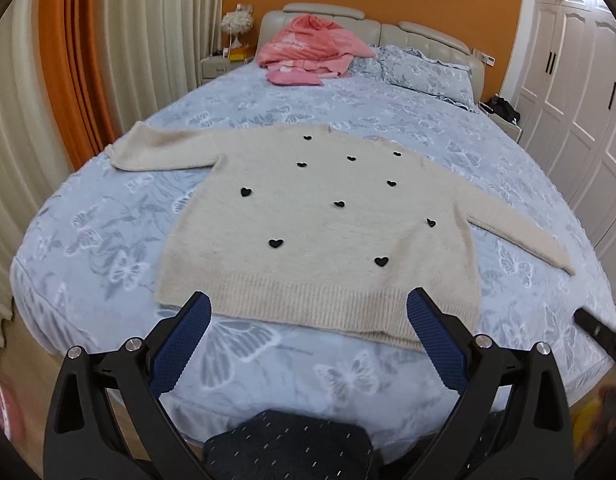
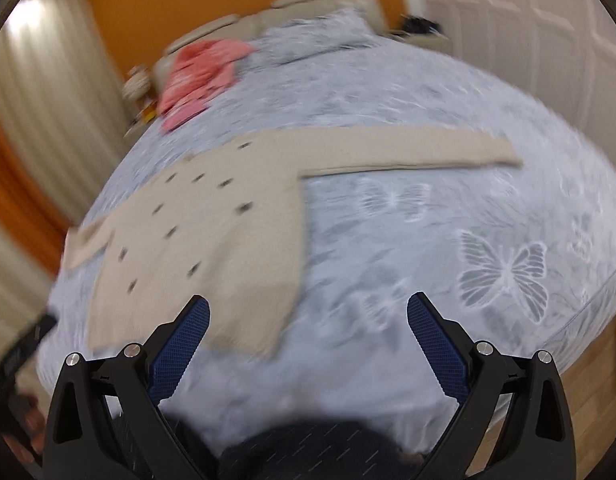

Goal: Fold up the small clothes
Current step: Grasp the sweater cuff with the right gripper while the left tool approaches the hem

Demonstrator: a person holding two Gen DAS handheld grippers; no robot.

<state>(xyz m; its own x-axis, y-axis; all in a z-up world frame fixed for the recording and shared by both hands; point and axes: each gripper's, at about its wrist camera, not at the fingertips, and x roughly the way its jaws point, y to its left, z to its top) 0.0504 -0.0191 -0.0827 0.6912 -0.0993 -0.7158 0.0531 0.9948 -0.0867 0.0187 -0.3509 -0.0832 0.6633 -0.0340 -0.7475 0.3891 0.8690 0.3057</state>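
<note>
**Sweater flat on the bed, both tongs spread**

Your cream sweater (image 1: 308, 220) lies flat on the bed (image 1: 92, 240), sleeves out toward 10 and 4 o'clock, hem nearest you. Your left tongs (image 1: 309, 308) hang spread wide at 6 o'clock over the hem, pinching nothing. Your right tongs (image 2: 308, 312) are also spread and empty, over the hem's right corner; that view is blurred. Pink clothes (image 1: 308, 50) sit at 12 o'clock by the headboard.

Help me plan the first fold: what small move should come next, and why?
Probably bring the right gripper toward the right sleeve to fold it inward. The beige sweater lies flat on the bed, sleeves spread, and both the right and the left gripper are open, holding nothing.
</note>
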